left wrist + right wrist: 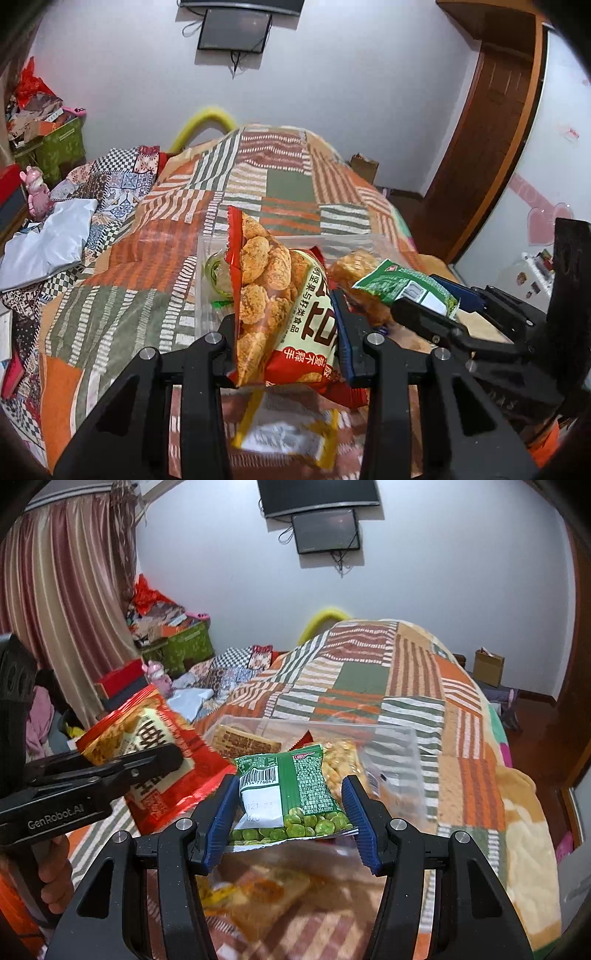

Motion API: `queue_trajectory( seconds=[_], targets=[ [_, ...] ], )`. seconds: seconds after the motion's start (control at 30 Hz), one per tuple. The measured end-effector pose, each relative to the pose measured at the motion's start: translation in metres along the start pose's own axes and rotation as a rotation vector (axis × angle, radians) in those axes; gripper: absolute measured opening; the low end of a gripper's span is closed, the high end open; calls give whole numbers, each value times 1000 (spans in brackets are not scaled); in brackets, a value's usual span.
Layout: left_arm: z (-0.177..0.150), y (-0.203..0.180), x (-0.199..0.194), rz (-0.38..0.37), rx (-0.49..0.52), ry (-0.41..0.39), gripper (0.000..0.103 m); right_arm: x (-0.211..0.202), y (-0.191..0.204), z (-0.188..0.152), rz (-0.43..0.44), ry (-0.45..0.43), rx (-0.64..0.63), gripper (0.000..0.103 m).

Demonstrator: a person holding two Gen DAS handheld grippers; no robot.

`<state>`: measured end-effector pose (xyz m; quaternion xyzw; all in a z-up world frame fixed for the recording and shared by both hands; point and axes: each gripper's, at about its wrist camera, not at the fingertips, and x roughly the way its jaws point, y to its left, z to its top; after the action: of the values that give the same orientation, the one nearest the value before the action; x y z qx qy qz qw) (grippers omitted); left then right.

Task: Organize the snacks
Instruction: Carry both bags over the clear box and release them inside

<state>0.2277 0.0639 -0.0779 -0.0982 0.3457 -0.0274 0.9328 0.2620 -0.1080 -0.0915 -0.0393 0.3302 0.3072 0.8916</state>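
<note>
- Far left of the left wrist view: clutter pile, a pink figurine (pixel 37 192) and a grey bag (pixel 48 243) on the bed (pixel 140 258). Not snacks afaict, prob not part of the job.
- Left gripper (pixel 284 325): jaws clenched on a red snack bag (pixel 273 295) w/ fried bites printed on it, held up in the air, nose pointing toward the clear bin.
- Under it: a yellow-edged packet (pixel 291 439) lying loose on the bed, blurry, not yet sorted.
- Middle: clear plastic bin (pixel 399 746) on the quilt, already got stuff in it, a brown biscuit pack (pixel 243 740) and a peanut-ish pack (pixel 343 764), plus smth green I can't make out.
- Right gripper (pixel 291 808): jaws grasping a green pea packet (pixel 295 790), barcode up, just in front of the bin.
- Below that another orange/yellow packet (pixel 258 890) is loose on the bed.
- So imo partway thru: some in, two in hand not yet dropped, at least one or two left on the bed.
</note>
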Motion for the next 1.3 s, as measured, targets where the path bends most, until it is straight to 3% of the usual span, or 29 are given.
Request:
queue_trajectory(
  seconds=[0.53, 0.8, 0.97, 1.17, 1.3],
  targets=[
    [16, 14, 58, 37, 14, 34, 38, 49, 6, 11, -21, 64, -62, 54],
    [10, 9, 59, 60, 66, 29, 40, 52, 12, 9, -25, 70, -94, 54],
    [7, 12, 57, 38, 41, 62, 46, 47, 14, 7, -24, 87, -104, 55],
    [5, 9, 44, 36, 45, 47, 58, 39, 11, 6, -13, 86, -82, 63],
    [3, 4, 33, 38, 62, 34, 59, 32, 10, 4, -11, 83, -77, 63]
  ],
)
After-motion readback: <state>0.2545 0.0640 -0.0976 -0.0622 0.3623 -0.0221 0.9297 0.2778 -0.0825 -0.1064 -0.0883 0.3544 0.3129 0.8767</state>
